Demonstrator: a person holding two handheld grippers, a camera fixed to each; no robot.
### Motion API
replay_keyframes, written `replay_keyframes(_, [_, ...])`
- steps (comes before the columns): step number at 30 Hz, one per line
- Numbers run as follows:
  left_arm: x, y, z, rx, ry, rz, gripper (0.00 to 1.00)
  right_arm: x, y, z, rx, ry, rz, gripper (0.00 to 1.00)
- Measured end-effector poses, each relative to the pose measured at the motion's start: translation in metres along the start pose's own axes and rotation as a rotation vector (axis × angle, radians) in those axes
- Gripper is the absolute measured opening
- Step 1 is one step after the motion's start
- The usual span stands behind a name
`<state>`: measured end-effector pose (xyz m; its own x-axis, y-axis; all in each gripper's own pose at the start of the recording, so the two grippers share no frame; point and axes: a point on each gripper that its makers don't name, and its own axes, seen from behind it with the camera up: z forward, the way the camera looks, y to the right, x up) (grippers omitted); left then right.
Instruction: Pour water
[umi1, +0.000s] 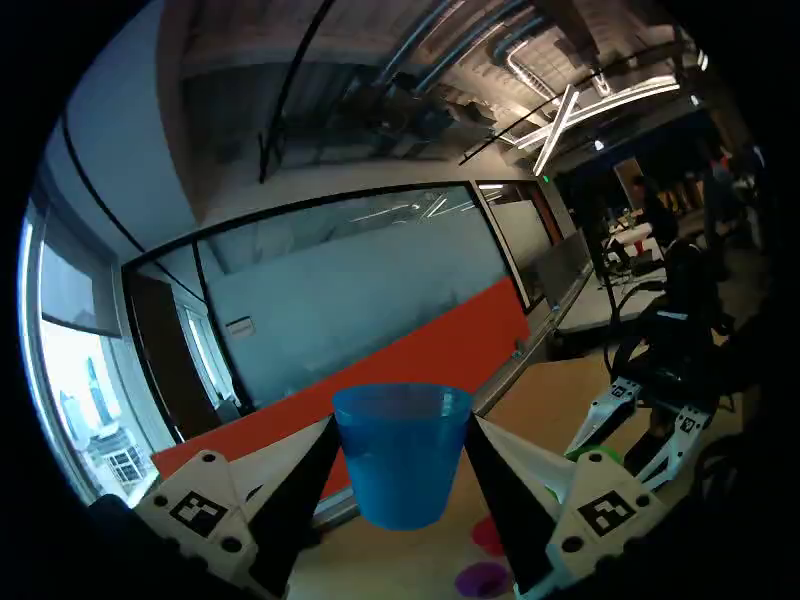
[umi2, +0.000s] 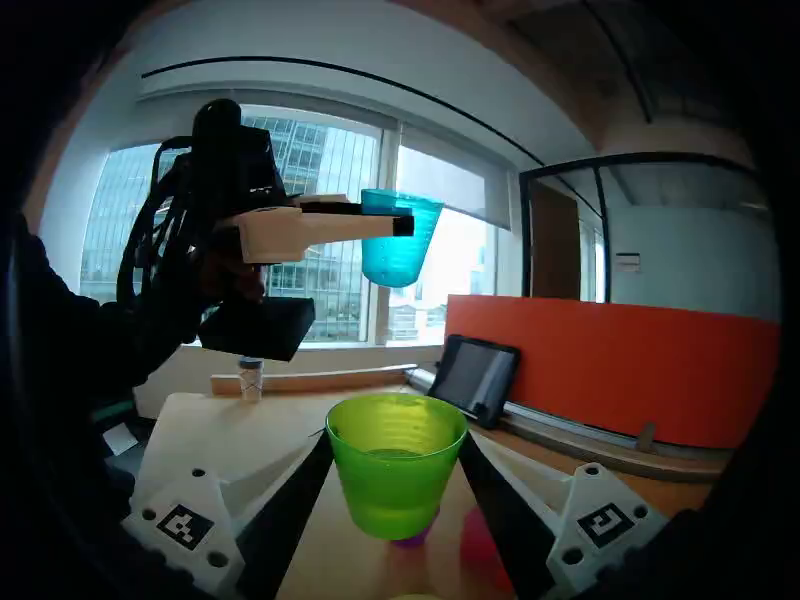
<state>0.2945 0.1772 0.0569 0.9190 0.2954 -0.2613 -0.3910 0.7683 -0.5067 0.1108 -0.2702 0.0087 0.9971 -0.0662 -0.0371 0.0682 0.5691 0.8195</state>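
Both held: blue cup (umi1: 402, 455) high, green cup (umi2: 396, 465) low
The blue cup stands upright, clamped between the fingers of the left gripper (umi1: 402, 432); the green cup, also upright, is pinched likewise in the right gripper (umi2: 396, 440), just above the table (umi2: 340, 570). In the right gripper view the blue cup sits higher and slightly left, so I judge it must come over the green rim before tipping

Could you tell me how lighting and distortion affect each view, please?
Left gripper view: fisheye curves the ceiling lights and glass wall; the blue cup is sharp. Right gripper view: bright windows backlight the person's sleeve to near-black; the green cup is clear.
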Motion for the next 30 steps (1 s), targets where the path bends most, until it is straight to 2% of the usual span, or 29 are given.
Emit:
replay_keyframes(5, [-0.011, -0.005, -0.001, -0.024, -0.028, -0.136, 0.86, 0.003, 0.000, -0.002, -0.010, 0.007, 0.003, 0.91])
replay_keyframes(8, [-0.018, -0.001, -0.002, -0.051, -0.046, -0.185, 0.86, 0.003, -0.001, -0.003, -0.014, 0.005, 0.001, 0.91])
replay_keyframes(17, [-0.040, 0.002, -0.007, -0.057, -0.099, -0.167, 0.86, 0.004, 0.000, -0.008, -0.030, -0.002, -0.003, 0.91])
replay_keyframes(24, [-0.052, 0.012, -0.014, -0.084, -0.121, -0.192, 0.86, 0.008, 0.001, -0.013, -0.044, -0.002, -0.006, 0.91])
replay_keyframes(30, [-0.074, 0.022, -0.022, -0.104, -0.157, -0.214, 0.86, 0.010, 0.004, -0.020, -0.058, -0.010, -0.012, 0.91])
